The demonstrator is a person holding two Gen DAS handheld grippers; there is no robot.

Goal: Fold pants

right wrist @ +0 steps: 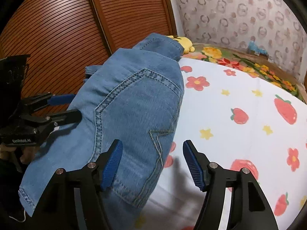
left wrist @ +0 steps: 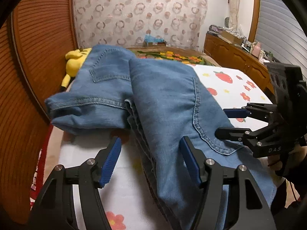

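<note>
Bed point(right wrist: 239, 115): wide mattress under a white sheet printed with red strawberries, flowers and yellow stars; soft surface, a flowered blanket along the far edge.
Pants point(left wrist: 163, 99): light blue denim jeans, soft and brushed, heavy doubled stitching round the pockets; lying folded over in layers near the bed's left edge by the slatted wooden doors point(right wrist: 57, 28), waistband end toward the far edge, a hem corner hanging over the near edge.
Plush point(left wrist: 76, 61): yellow stuffed toy, partly hidden under the far end of the jeans.
Left gripper point(left wrist: 151, 161): black frame, ribbed blue pads; jaws apart, released, straddling the stacked layer edges without pinching them.
Right gripper point(right wrist: 152, 163): same build; jaws apart, holding nothing, one pad over the pocket side of the denim, the other over bare sheet.
Step in hand: judged a release after laying a fold, then a re-grip.
Doing it well: pinch all layers together at the edge, not the top layer alone; lift both ends level; smooth the bunched ridge between the legs before the next fold; keep clear of the plush.
</note>
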